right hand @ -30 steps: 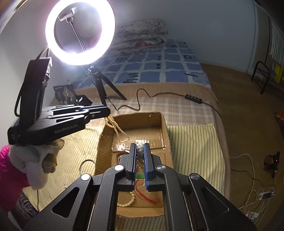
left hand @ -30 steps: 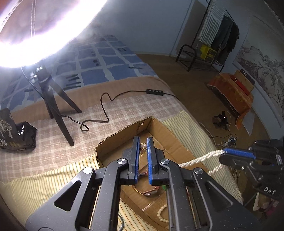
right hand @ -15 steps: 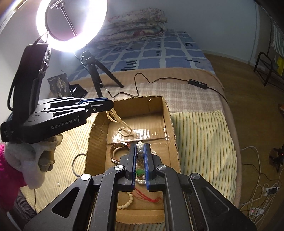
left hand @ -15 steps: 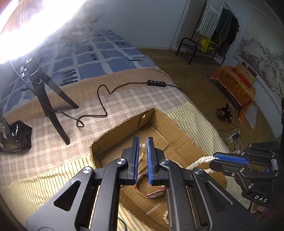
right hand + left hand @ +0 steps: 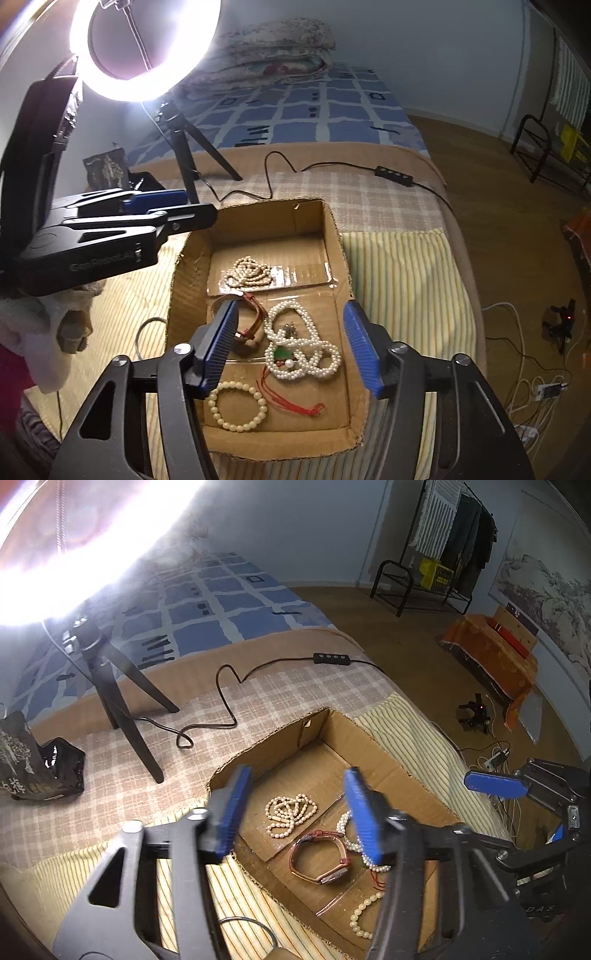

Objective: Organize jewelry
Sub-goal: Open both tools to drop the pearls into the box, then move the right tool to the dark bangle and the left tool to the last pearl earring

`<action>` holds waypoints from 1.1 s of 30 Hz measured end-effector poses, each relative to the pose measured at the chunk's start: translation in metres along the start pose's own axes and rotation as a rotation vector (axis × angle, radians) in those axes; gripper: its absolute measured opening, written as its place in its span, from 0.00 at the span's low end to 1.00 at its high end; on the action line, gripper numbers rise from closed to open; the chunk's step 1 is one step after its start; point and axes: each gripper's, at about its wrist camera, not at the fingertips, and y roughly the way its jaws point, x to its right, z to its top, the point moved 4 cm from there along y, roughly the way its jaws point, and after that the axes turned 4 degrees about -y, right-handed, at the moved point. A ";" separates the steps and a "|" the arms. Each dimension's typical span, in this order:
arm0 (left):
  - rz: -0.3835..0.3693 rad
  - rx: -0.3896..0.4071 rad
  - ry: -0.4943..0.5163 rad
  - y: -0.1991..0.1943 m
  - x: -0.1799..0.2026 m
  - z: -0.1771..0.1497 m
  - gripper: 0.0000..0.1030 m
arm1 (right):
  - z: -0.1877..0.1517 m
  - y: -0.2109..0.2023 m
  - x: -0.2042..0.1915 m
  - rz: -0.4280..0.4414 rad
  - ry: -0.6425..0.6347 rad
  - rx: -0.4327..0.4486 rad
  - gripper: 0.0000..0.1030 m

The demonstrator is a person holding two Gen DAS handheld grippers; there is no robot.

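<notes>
Necklaces dropped from opening tongs (image 5: 295, 812) into box (image 5: 334, 236) on striped bedcover (image 5: 406, 288).

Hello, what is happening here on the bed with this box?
A person holds two grippers over a cardboard box on the bed and is sorting jewelry into it. Both the left gripper and the right gripper are opening, with nothing between their pads. In the box lie a cream bead necklace, a white pearl necklace, a watch and a bead bracelet.
</notes>
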 end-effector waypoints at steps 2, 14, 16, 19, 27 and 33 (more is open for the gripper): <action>0.002 0.008 -0.011 -0.006 -0.002 0.000 0.59 | -0.001 -0.003 -0.002 -0.011 -0.003 0.000 0.58; 0.005 0.022 -0.008 -0.043 -0.004 -0.006 0.67 | -0.004 -0.028 -0.021 -0.041 -0.019 0.018 0.68; 0.009 0.028 -0.005 -0.052 -0.006 -0.007 0.67 | -0.004 -0.033 -0.025 -0.039 -0.021 0.023 0.68; 0.015 0.036 0.000 -0.064 -0.009 -0.009 0.67 | -0.006 -0.038 -0.032 -0.038 -0.023 0.030 0.68; 0.041 0.083 -0.004 -0.110 -0.030 -0.022 0.67 | -0.012 -0.049 -0.051 -0.021 -0.050 0.065 0.68; 0.050 0.091 -0.051 -0.138 -0.063 -0.048 0.67 | -0.020 -0.052 -0.070 0.074 -0.104 0.112 0.68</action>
